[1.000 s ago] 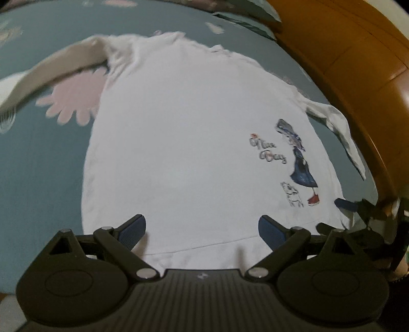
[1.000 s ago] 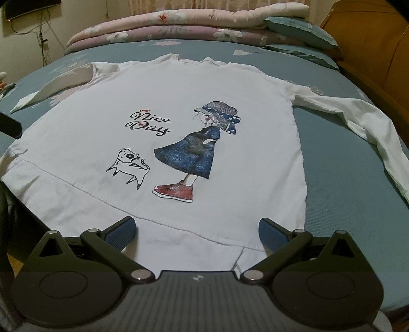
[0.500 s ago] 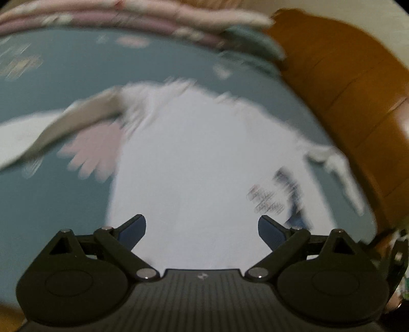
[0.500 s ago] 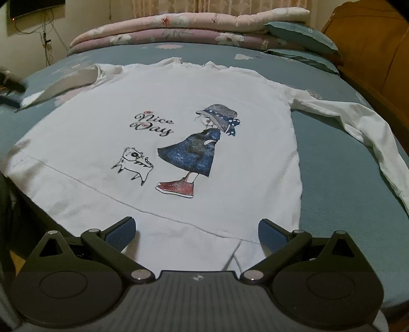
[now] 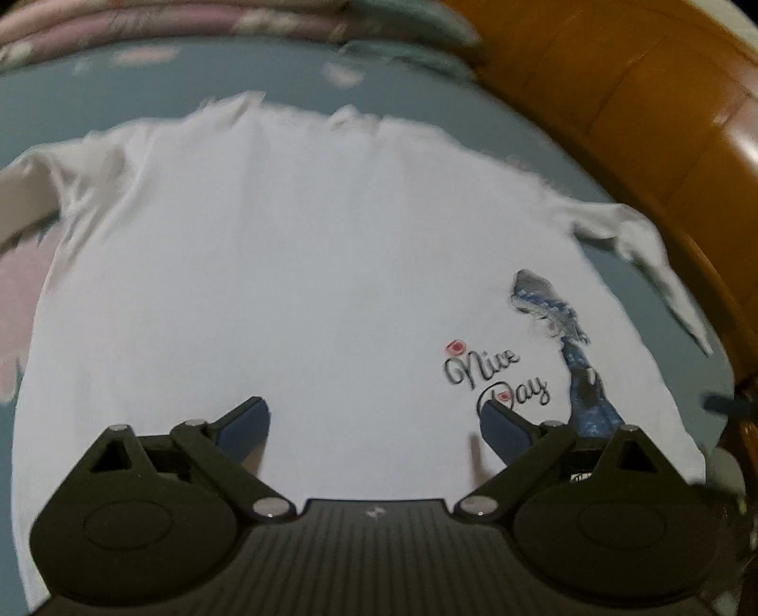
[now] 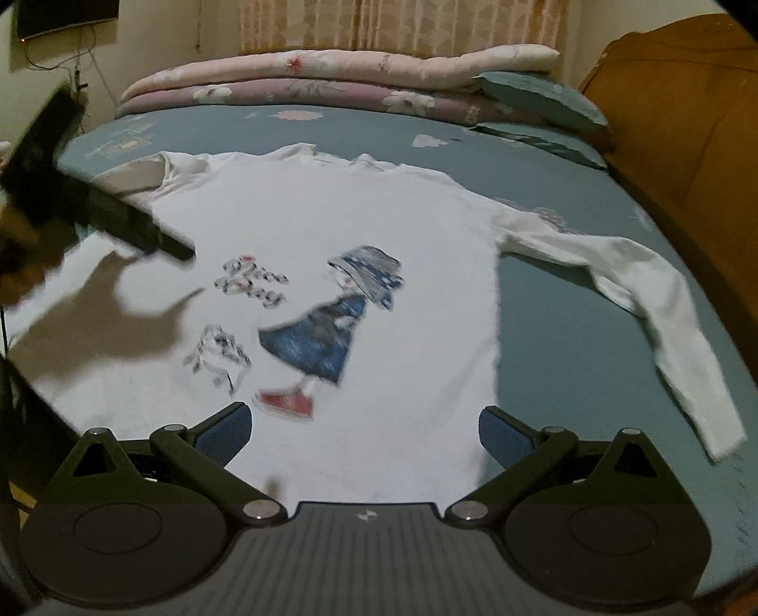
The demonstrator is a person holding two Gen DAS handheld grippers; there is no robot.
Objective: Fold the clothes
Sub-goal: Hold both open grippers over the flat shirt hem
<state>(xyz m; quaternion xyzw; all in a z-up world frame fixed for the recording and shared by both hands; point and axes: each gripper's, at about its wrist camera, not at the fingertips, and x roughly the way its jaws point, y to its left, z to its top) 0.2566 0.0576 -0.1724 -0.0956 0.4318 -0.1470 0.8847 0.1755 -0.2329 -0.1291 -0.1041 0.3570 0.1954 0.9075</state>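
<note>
A white long-sleeved shirt (image 6: 388, 227) lies flat, front up, on a teal bedsheet (image 6: 568, 331). Its print shows a girl in a blue dress (image 6: 327, 336) with the words "Nice Day" (image 5: 497, 374). The right sleeve (image 6: 663, 312) stretches out and bends toward the bed's near edge. The left sleeve (image 5: 28, 189) runs off to the left. My left gripper (image 5: 374, 421) hovers open over the shirt's lower body, and it also shows as a dark blurred shape (image 6: 94, 208) in the right wrist view. My right gripper (image 6: 365, 431) stands open above the hem, holding nothing.
Folded floral quilts (image 6: 341, 80) and a teal pillow (image 6: 535, 95) are stacked at the far end of the bed. A wooden headboard (image 6: 687, 118) rises along the right side. Curtains (image 6: 402, 23) hang behind. Bare sheet lies to the right of the shirt.
My left gripper has swung up and forward over the shirt, now reaching past the hem toward the print. The right gripper has also edged forward over the hem. Both stay open.
</note>
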